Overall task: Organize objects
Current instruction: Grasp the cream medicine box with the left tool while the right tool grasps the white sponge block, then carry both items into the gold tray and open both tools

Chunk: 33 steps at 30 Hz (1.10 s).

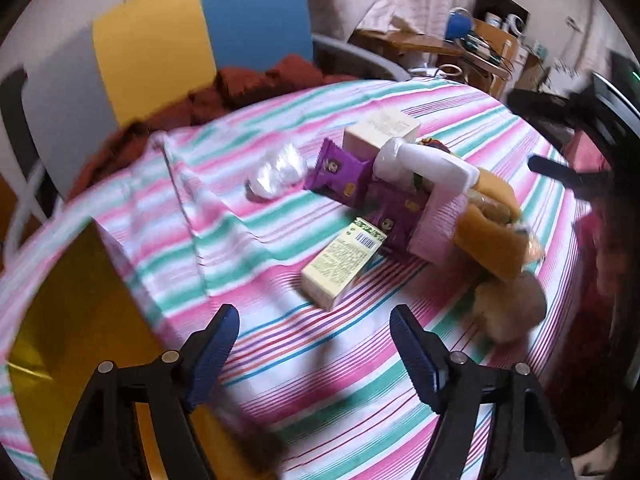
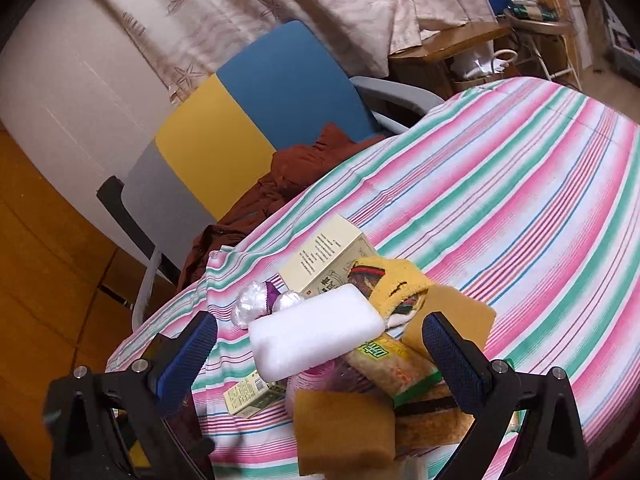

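The striped tablecloth (image 2: 520, 184) covers the whole work surface, and every item to be organized sits in one heap near its chair-side edge. A chair (image 2: 280, 92) with a rust-coloured garment (image 2: 292, 184) stands just beyond that edge.

Within the heap, the largest pieces are the tan sponges (image 2: 344, 428), one nearest the right camera and others behind it. The white foam block (image 2: 316, 340) lies across the top, resting on a pink ribbed item and a green-labelled packet (image 2: 396, 364). Behind it stands the cream carton (image 2: 328, 252). A yellow patterned cloth (image 2: 384, 284) is draped beside the carton. In the left view, purple snack packets (image 1: 340, 172) lean against the heap, a small green-and-cream box (image 1: 340, 260) lies flat in front, and crumpled clear plastic (image 1: 276, 172) sits apart.

The right gripper (image 2: 320, 356) hangs over the heap, fingers spread wide, holding nothing. The left gripper (image 1: 316, 348) hovers above bare cloth, well short of the heap, likewise spread and empty.

Recommended procedure: lift the foam block first, since it rests on top; square the fingers across its short sides and close gently, as foam probably compresses. The left view is blurred; let it settle before committing.
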{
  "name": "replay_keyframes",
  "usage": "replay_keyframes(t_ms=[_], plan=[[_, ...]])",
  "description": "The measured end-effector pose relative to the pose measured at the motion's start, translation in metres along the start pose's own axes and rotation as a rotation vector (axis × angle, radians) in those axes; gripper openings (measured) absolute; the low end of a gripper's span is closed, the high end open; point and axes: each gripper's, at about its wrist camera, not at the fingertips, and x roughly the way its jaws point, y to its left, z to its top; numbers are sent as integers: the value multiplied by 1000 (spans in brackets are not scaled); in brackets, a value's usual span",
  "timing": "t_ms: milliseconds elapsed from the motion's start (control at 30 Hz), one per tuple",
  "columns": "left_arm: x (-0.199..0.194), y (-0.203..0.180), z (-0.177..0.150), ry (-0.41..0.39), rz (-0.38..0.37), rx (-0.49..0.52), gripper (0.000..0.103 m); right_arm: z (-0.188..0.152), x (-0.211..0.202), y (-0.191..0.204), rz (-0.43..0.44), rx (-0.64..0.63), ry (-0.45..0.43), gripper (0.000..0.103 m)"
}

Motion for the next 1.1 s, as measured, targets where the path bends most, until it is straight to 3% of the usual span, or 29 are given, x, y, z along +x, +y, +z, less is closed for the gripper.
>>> replay_keyframes(t_ms=[167,333,733,767,833,933,1000,1100], plan=[[25,2,13,47,-9,-154,80,0,1,1,18,-3,7,103],[41,-7,22,46,-2,-232,84,0,-1,0,30,9,6,103],[74,-16,29,73,46,-107,86,1,4,-3,31,25,31,103],[75,-16,27,67,59,-97,84,0,4,-3,28,26,32,103],[75,-13,24,69,23,-112,55,1,5,-4,20,25,31,103],[74,-10,18,69,21,-110,39,1,7,-3,10,19,33,103],[69,-11,12,56,18,-100,33,0,8,-2,5,8,35,103],[65,-11,5,42,7,-110,32,-1,11,1,-3,-13,45,103]])
